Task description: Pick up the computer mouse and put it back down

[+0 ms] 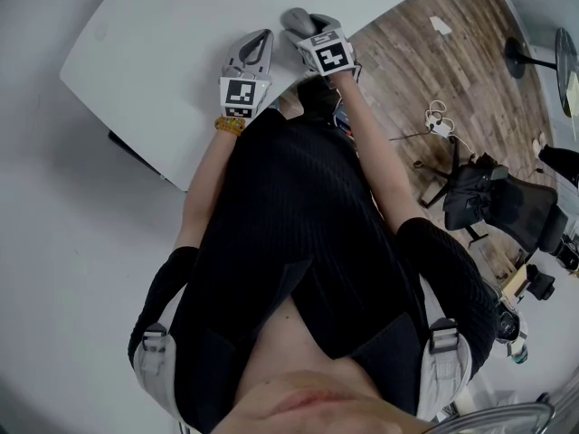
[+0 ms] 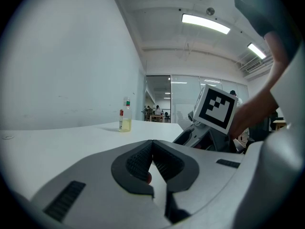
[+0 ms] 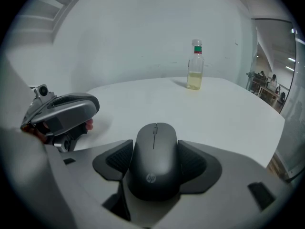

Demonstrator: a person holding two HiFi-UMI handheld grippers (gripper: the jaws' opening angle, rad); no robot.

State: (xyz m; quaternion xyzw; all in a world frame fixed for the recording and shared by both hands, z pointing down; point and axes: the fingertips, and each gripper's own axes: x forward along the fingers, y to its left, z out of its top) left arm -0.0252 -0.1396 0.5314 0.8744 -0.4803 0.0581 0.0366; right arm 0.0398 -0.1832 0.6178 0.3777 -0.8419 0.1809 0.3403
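The right gripper (image 3: pixel 156 147) has the computer mouse (image 3: pixel 154 168), and it's a clean grip: the dark fingers (image 3: pixel 195 162) pinch the black mouse on both flanks, scroll wheel pointing away toward the far side of the white counter (image 3: pixel 228 116). From the head view the mouse sits at the counter's near edge, right at the tip of that gripper. Whether its underside touches the surface or hangs just clear, no view settles.

Over to the left gripper (image 2: pixel 152 152): its fingers (image 2: pixel 136 163) are pressed together with nothing between them. It's parked just beside the right one, low over the counter and a little further in from the edge.

Well apart from both, a small bottle (image 3: pixel 194 67) of yellowish liquid stands upright toward the back of the counter. Off to the person's right, an office chair (image 1: pixel 507 208) stands on the wooden floor (image 1: pixel 416 57).
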